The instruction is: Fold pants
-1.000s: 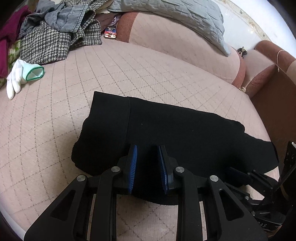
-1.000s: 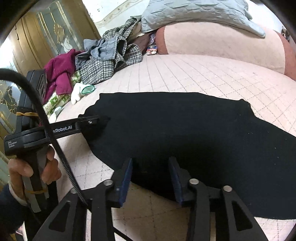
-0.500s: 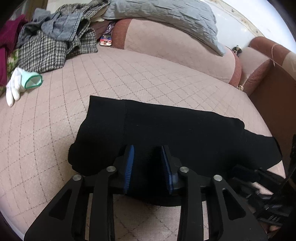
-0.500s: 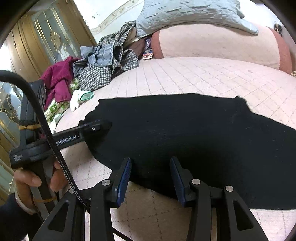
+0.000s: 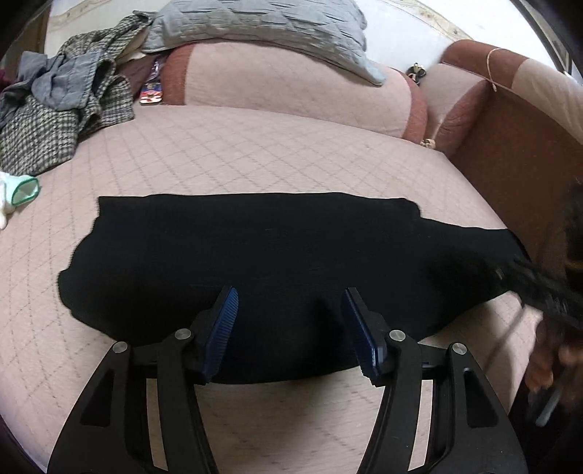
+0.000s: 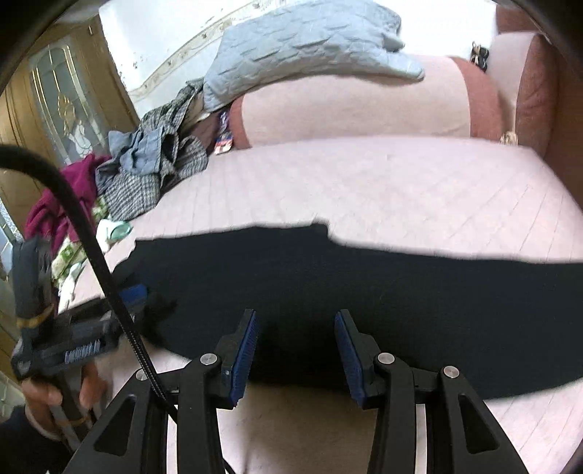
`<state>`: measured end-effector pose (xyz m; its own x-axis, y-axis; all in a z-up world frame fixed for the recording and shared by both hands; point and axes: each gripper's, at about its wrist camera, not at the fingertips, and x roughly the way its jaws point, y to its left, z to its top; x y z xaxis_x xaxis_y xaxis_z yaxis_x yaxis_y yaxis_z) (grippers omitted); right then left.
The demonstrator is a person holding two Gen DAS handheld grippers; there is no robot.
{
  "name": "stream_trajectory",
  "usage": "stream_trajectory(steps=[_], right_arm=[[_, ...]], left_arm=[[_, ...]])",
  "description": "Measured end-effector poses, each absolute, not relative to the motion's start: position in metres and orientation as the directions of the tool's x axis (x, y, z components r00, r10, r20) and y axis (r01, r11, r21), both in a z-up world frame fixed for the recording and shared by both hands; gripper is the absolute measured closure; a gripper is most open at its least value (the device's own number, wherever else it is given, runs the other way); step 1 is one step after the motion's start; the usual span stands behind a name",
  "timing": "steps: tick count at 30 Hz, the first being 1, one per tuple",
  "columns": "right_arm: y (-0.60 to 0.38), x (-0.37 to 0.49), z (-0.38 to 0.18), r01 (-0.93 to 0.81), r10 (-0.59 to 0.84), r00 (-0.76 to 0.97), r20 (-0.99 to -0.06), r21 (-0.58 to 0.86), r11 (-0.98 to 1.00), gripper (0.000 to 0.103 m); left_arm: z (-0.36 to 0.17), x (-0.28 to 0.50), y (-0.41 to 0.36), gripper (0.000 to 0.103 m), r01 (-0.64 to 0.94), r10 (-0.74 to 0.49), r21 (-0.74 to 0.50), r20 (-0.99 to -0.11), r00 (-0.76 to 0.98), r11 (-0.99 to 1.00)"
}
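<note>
The black pants [image 5: 255,255] lie flat in a long folded band across the pink quilted bed [image 5: 255,153]. My left gripper [image 5: 289,328] is open and empty, its blue pads over the band's near edge. The pants also show in the right wrist view [image 6: 364,284]. My right gripper [image 6: 297,346] is open and empty over the near edge too. The left gripper shows blurred at the left in the right wrist view [image 6: 120,313], and the right gripper shows blurred at the right in the left wrist view [image 5: 539,291].
A heap of checked and grey clothes [image 5: 62,105] lies at the far left of the bed. A white glove [image 5: 18,189] lies near it. A grey quilted pillow [image 5: 273,29] rests on pink bolsters [image 5: 291,94] at the back. A brown bed side [image 5: 517,160] rises at right.
Both grippers have opened wider and pulled back toward the near edge of the pants. The pants lie where they were.
</note>
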<state>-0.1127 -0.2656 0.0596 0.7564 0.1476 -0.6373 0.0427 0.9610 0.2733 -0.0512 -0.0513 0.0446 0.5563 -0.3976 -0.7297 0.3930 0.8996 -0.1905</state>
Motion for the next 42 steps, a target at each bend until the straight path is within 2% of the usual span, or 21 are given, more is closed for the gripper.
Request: stream_trajectory(steps=[9,11,13,17,19,24,29,33,35,36,37,42], right_arm=[[-0.294,-0.033,0.059,0.036,0.2,0.722,-0.663,0.324,0.945,0.061],[-0.297,-0.016,0.049,0.034,0.235,0.688,-0.687,0.354,0.934,0.068],[-0.299,-0.002,0.038,0.038,0.264,0.646,-0.716,0.376,0.926,0.087],[-0.304,-0.004,0.046,0.01,0.273,0.689,-0.672,0.386,0.923,0.092],[-0.3,-0.006,0.046,0.012,0.234,0.703,-0.672,0.34,0.94,0.093],[-0.286,-0.002,0.031,0.035,0.146,0.69,-0.709,0.233,0.972,0.093],[-0.292,-0.005,0.036,0.059,0.157,0.686,-0.71,0.269,0.961,0.091],[-0.29,-0.024,0.05,0.064,0.134,0.683,-0.718,0.241,0.968,0.09],[-0.287,-0.038,0.056,0.066,0.113,0.686,-0.719,0.216,0.974,0.081],[-0.287,-0.045,0.056,0.077,0.093,0.68,-0.728,0.196,0.978,0.067],[-0.288,-0.053,0.056,0.087,0.077,0.67,-0.739,0.181,0.98,0.063],[-0.298,-0.09,0.056,0.106,0.085,0.655,-0.751,0.202,0.974,0.063]], left_arm=[[0.036,-0.052,-0.072,0.044,0.427,-0.417,-0.192,-0.738,0.53,0.884],[0.035,-0.053,-0.071,0.044,0.433,-0.423,-0.195,-0.736,0.529,0.88],[0.034,-0.052,-0.069,0.044,0.434,-0.432,-0.207,-0.735,0.522,0.877],[0.033,-0.048,-0.066,0.043,0.431,-0.456,-0.242,-0.728,0.511,0.869],[0.032,-0.049,-0.068,0.043,0.435,-0.453,-0.234,-0.729,0.513,0.869],[0.029,-0.052,-0.075,0.042,0.446,-0.425,-0.184,-0.73,0.535,0.876],[0.028,-0.055,-0.077,0.041,0.447,-0.406,-0.152,-0.728,0.553,0.881],[0.028,-0.054,-0.078,0.041,0.447,-0.396,-0.137,-0.729,0.558,0.884],[0.028,-0.054,-0.078,0.041,0.447,-0.393,-0.133,-0.729,0.561,0.885],[0.028,-0.055,-0.079,0.041,0.447,-0.389,-0.128,-0.73,0.562,0.886],[0.028,-0.056,-0.08,0.041,0.446,-0.381,-0.118,-0.733,0.564,0.887],[0.031,-0.065,-0.086,0.041,0.443,-0.339,-0.065,-0.745,0.575,0.894]])
